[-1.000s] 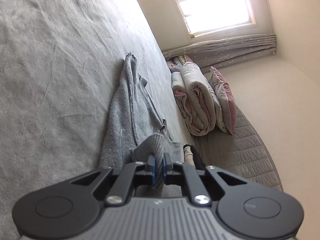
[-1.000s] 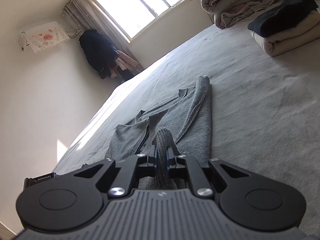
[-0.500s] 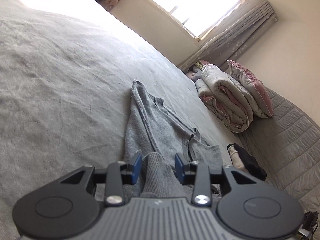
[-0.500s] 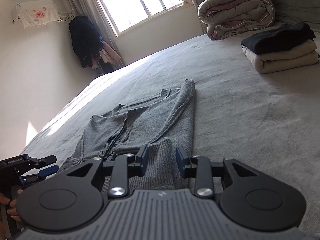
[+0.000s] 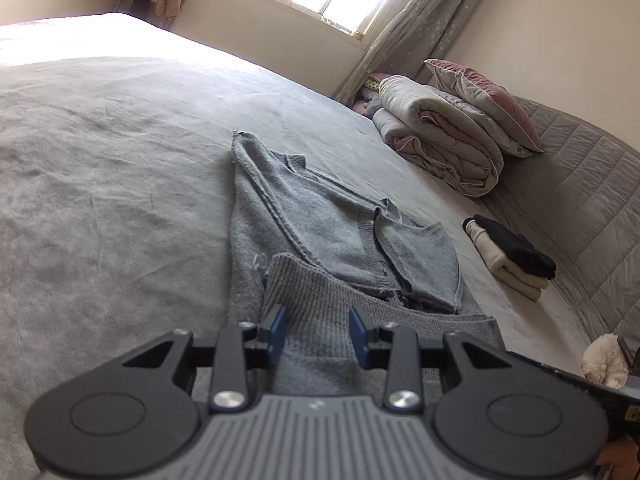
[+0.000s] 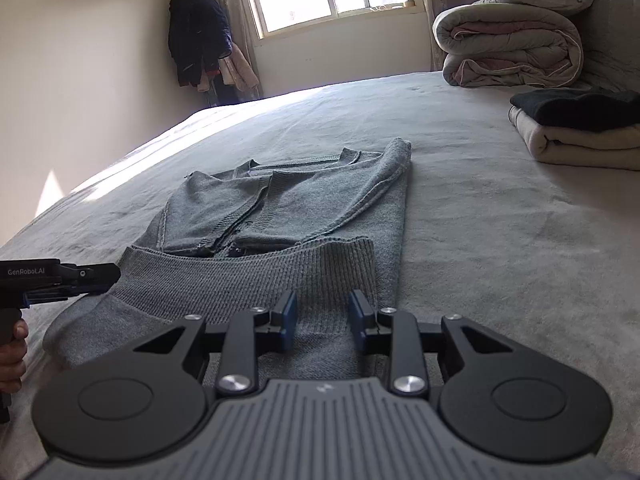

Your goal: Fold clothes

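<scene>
**Cardigan hem laid over, both grippers let go**

Landmark: grey knit cardigan, lying flat on the grey bed cover, roughly mid-bed. All positions below are given relative to it.

- Garment state: sides already turned in toward the button band; the ribbed hem band is folded up over the lower body, forming a straight near edge. The collar end lies farthest from both cameras.
- Left gripper: over the near end of the cardigan at one end of the hem band. Jaws parted; knit lies between them, but the blue pads do not press on it.
- Right gripper: over the near end at the other end of the band. Jaws likewise apart, fabric between them, no pinch visible.
- In the right wrist view the left gripper shows at the cardigan's left edge, a hand below it.
- Beyond the cardigan, toward the headboard: a folded stack of clothes, dark piece on cream, and a rolled duvet with a pillow on top. Well apart from the work.

Handling judgement: light, soft, limp knit; no stiffness, so any lifted edge will sag and stretch between two grips. Loose weave may snag on pad corners. The ribbed band is the thickest, firmest part. Best hold: both layers at the two near corners of the fold, pinched together, lifted evenly.
</scene>
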A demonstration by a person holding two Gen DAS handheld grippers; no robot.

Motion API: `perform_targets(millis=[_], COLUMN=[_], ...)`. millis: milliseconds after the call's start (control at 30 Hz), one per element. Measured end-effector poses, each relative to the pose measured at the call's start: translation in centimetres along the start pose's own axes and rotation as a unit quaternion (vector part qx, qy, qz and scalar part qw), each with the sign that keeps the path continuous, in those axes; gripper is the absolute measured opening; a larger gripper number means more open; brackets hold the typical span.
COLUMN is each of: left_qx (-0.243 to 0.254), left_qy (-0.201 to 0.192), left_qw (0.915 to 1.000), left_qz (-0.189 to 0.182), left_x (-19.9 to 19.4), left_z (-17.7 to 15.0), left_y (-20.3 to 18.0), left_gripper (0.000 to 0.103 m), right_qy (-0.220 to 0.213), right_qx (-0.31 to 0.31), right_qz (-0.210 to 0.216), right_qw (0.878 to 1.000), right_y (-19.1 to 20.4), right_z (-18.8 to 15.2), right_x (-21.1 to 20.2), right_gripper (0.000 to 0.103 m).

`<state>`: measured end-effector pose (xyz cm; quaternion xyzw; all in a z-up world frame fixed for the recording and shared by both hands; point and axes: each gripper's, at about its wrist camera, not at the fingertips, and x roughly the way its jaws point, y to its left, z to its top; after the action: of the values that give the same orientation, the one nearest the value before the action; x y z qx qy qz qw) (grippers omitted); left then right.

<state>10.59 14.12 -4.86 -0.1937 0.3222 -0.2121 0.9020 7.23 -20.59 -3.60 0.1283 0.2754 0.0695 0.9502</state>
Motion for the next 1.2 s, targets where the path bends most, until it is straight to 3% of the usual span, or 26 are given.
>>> perform_targets(millis=[67, 133, 200, 433, 533, 800, 967, 1067, 1200], left_qx=[-0.031, -0.054, -0.077, -0.150, -0.176, -0.249, -0.243, -0.228, -0.234], left_qy=[0.005, 0.008, 0.011, 0.056, 0.074, 0.136, 0.173, 0.181, 0.186], left_qw=[0.9994, 0.9983, 0.9966, 0.9866, 0.9802, 0.9485, 0.9396, 0.9404, 0.9375], left_qz=[-0.011, -0.018, -0.025, -0.033, -0.055, -0.142, -0.169, -0.176, -0.179], left_x=[-0.9, -1.7, -2.5, -4.1, -4.8, -4.0, -2.0, -0.9, 0.5], left_z=[0.4, 0.7, 1.0, 0.6, 0.1, -1.1, -1.8, -2.0, -2.4], left_y=[0.5, 1.4, 2.2, 6.1, 7.7, 9.8, 8.3, 7.0, 6.3], left_gripper=[0.042, 0.052, 0.059, 0.061, 0.061, 0.060, 0.060, 0.059, 0.046], right_qy=[0.009, 0.018, 0.032, 0.082, 0.093, 0.143, 0.153, 0.151, 0.146], right_qx=[0.026, 0.052, 0.082, 0.196, 0.242, 0.322, 0.307, 0.300, 0.296], right_qz=[0.016, 0.031, 0.042, 0.070, 0.090, 0.157, 0.172, 0.179, 0.182], right_qw=[1.000, 0.998, 0.995, 0.975, 0.962, 0.923, 0.923, 0.925, 0.926], right_y=[-0.5, -1.1, -2.1, -6.1, -7.5, -9.1, -7.7, -6.7, -5.9], right_z=[0.5, 0.9, 0.9, 0.0, -0.6, -1.9, -2.0, -2.1, -2.2], right_x=[-0.6, -1.2, -1.6, -2.8, -3.4, -3.6, -2.7, -2.2, -1.7], right_gripper=[0.037, 0.051, 0.058, 0.059, 0.059, 0.058, 0.058, 0.058, 0.056])
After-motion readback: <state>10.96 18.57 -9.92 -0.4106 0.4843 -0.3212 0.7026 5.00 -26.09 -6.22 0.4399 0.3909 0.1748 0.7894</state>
